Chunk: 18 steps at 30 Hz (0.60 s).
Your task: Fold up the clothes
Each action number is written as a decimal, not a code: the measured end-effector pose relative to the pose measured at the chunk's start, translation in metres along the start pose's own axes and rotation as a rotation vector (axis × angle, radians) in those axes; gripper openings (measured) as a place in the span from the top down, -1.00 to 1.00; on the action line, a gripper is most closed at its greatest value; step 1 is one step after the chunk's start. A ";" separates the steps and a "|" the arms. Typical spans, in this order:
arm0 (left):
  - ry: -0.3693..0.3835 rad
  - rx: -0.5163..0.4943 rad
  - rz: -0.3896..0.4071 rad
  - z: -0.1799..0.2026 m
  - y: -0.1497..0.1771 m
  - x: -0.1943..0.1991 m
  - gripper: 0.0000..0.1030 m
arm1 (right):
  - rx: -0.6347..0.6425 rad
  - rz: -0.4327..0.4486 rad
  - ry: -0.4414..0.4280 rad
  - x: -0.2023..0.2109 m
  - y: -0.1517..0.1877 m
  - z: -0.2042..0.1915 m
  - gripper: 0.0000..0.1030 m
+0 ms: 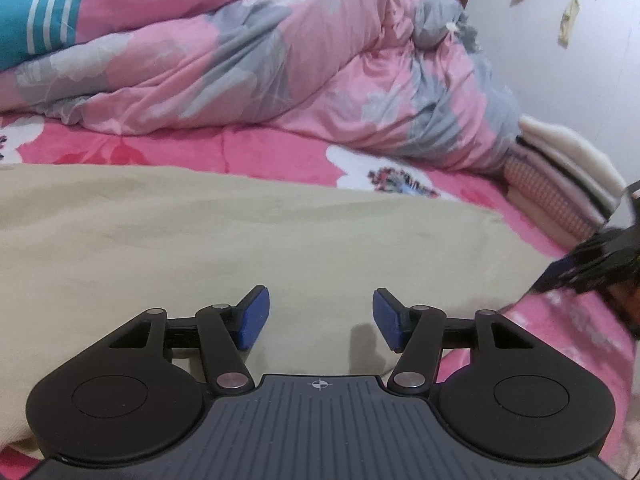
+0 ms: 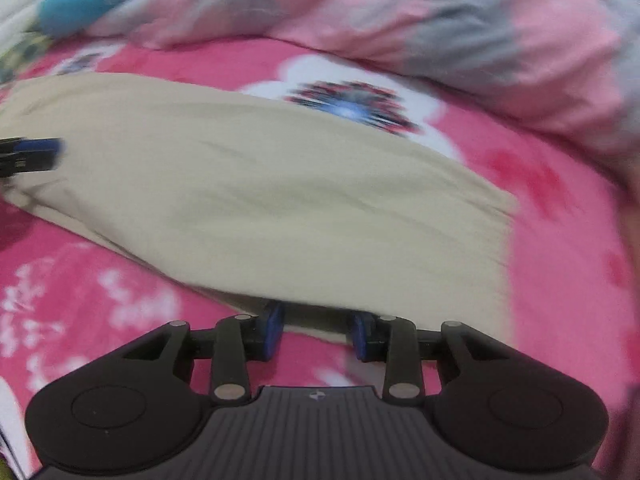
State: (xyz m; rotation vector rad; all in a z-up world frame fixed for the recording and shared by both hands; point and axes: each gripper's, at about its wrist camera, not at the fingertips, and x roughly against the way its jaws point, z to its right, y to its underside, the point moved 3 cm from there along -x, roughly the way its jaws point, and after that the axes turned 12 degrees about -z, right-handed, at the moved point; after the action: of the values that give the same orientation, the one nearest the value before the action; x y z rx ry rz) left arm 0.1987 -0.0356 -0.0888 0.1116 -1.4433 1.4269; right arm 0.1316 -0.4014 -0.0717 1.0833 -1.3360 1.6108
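Hovering with left hand-held gripper (image 1: 320, 316) spread wide over beige cloth (image 1: 200, 248) lying flat on bed (image 1: 168, 152), right hand-held gripper (image 2: 316, 334) parted at near hem; best pinching one layer squarely, lifting both corners evenly.

The garment (image 1: 224, 240) lies flat on the bedsheet (image 1: 180, 148), with the bunched quilt (image 1: 280, 68) behind it along the far side of the bed. The left gripper (image 1: 320, 316) stands over the garment's near part, jaws apart. The right gripper (image 2: 316, 332) sits at the garment's near edge, to the right of the left one, its jaws apart astride that edge.
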 end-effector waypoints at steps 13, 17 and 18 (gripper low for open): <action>-0.101 -0.094 -0.017 0.012 0.009 -0.007 -0.27 | -0.137 0.259 -0.034 0.011 0.016 0.013 0.31; -0.080 -0.086 -0.021 0.011 0.009 -0.005 -0.31 | -0.265 0.262 0.022 -0.010 0.029 0.046 0.49; -0.074 -0.084 -0.022 0.010 0.009 -0.005 -0.32 | -0.341 0.277 0.023 -0.006 0.030 0.059 0.55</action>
State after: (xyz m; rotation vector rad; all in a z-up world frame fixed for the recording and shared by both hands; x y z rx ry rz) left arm 0.1884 -0.0435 -0.0955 0.1284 -1.5557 1.3544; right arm 0.1135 -0.4645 -0.0826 0.6959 -1.7284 1.5053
